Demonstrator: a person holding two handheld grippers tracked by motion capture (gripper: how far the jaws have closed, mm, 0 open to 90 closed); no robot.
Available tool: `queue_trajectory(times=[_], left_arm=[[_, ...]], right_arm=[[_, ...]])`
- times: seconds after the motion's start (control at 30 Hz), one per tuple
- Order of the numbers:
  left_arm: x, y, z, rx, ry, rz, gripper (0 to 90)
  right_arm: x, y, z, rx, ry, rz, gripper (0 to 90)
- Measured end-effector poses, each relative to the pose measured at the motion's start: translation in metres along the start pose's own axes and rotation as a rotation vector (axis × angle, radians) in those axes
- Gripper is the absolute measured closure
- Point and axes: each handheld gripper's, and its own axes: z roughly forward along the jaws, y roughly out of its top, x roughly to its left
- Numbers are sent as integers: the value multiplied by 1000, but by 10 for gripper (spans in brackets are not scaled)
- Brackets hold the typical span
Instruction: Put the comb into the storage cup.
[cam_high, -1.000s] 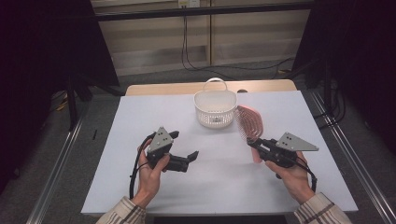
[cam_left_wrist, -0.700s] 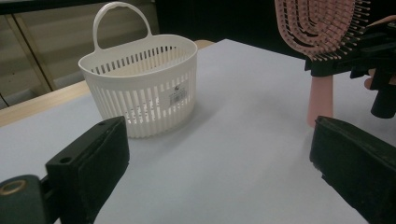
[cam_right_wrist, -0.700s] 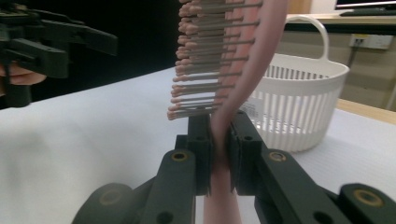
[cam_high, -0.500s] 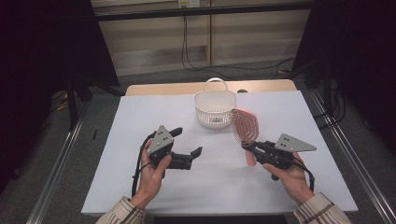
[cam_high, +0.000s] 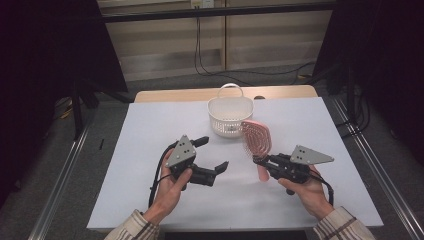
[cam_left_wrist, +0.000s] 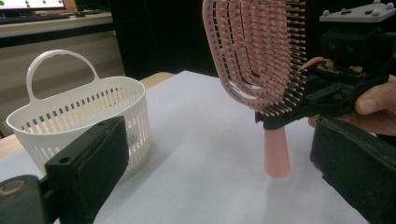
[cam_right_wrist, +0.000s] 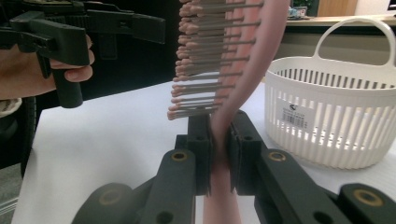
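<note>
The right gripper view shows the right gripper clamping the brush, head cut off at 12 o'clock; the left gripper is spread, empty.

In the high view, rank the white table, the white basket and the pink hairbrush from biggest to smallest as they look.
1. white table, by far the largest.
2. white basket.
3. pink hairbrush, somewhat smaller than the basket, though it is held raised and nearer the camera, so this gap is less sure.
</note>
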Motion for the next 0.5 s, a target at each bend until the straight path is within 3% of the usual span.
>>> queue_trajectory(times=[0.03, 0.23, 0.5], left_arm=[[0, 0, 0, -5, -19, -20, 36], [-2, 1, 3, -47, -69, -10, 28], [1, 12, 9, -99, -96, 26, 16]], right_arm=[[1, 0, 1, 0, 7, 2, 816], [3, -1, 8, 0, 46, 6, 816], [5, -1, 13, -12, 88, 26, 816]])
